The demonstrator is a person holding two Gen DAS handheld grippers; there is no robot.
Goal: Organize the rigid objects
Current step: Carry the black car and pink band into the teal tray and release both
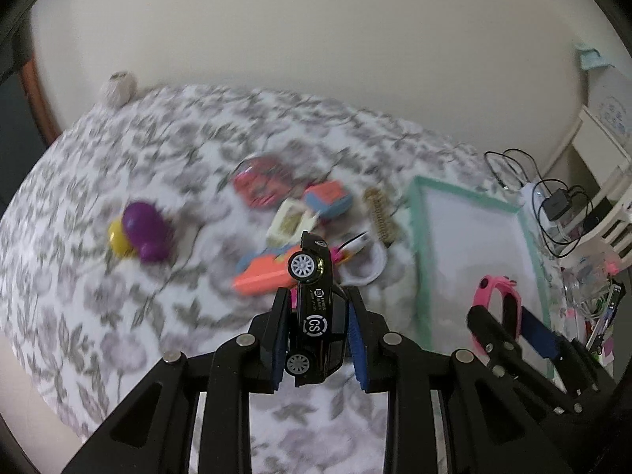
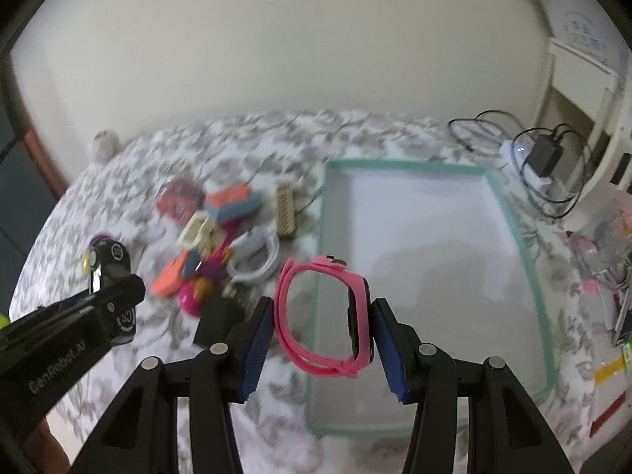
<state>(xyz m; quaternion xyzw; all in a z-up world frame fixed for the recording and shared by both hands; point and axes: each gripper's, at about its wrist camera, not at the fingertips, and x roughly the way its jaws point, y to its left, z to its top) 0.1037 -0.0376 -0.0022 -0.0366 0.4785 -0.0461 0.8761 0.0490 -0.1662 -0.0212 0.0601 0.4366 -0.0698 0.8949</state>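
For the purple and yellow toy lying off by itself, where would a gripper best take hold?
Across the narrower purple body of the purple and yellow toy, coming from above. It lies apart from the toy pile on the bedspread, so both sides look free; blur hides finer shape.

Glossy black toy car (image 1: 316,316), smooth pink plastic watch (image 2: 324,316), matt floral cloth (image 1: 118,316).

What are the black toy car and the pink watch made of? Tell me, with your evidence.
Black toy car: glossy painted shell with sharp highlights, probably die-cast metal or hard plastic; pale plastic-looking wheels.
Pink watch: matte pink band bent into a loop, likely silicone; dark glossy face.
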